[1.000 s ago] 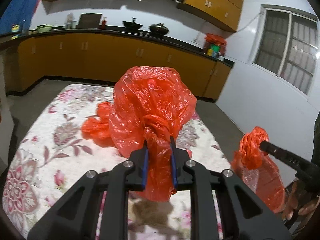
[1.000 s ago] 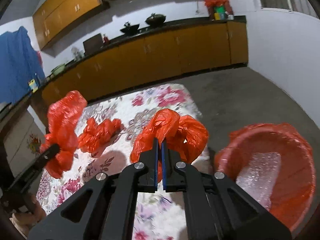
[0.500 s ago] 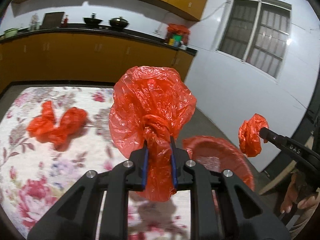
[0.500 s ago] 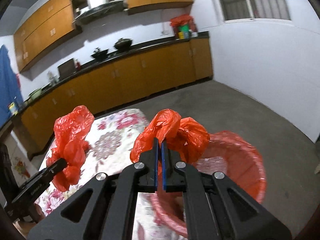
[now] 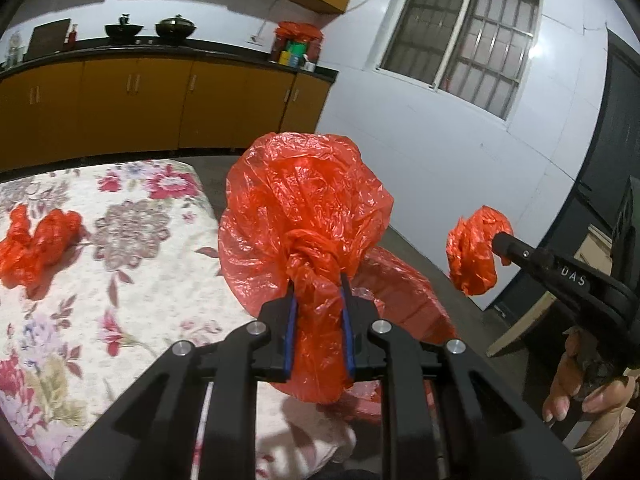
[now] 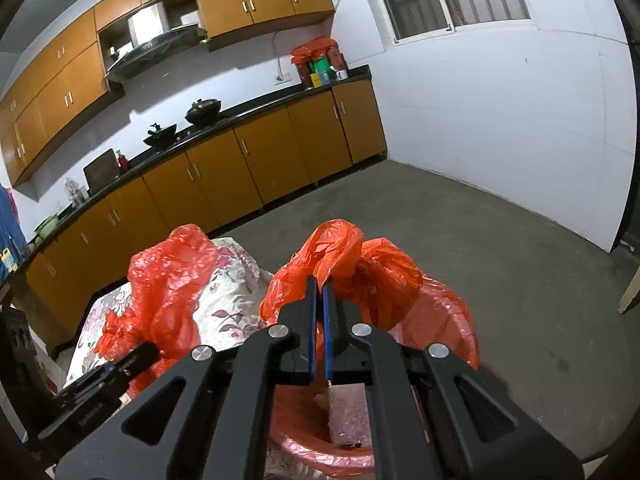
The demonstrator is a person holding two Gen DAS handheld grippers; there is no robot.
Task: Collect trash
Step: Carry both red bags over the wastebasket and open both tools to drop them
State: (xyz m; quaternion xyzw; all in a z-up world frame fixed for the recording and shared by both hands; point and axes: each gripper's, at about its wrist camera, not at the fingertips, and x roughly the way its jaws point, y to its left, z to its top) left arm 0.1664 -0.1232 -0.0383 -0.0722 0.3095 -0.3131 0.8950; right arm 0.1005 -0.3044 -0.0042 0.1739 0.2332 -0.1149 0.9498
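The left gripper (image 5: 318, 312) has its fingers closed around the twisted neck of a knotted red plastic bag (image 5: 304, 208), whose puffed body balloons out beyond the tips, just over the near rim of the red-lined bin (image 6: 448, 320). The right gripper (image 6: 319, 300) has its fingers pinched almost together on a thin fold of a smaller crumpled red bag (image 6: 360, 268), held directly above the bin's mouth. Inside the bin lies a pale piece of bubble wrap (image 6: 348, 416). A third crumpled red bag (image 5: 36, 240) lies on the floral-covered table (image 5: 132, 280), well away from the bin and toward the far side from it. These bags look very light and wholly limp (thin film, mostly air), so they should hang and sway from whatever point is pinched; the film is slick and could slide out of a shallow pinch. The knot or twisted neck seems the surest hold, since the bunched plastic there gives the fingers something thick to bite, as on the left; the right hold on a loose fold looks less secure. Both held bags appear ready to be let go into the bin.
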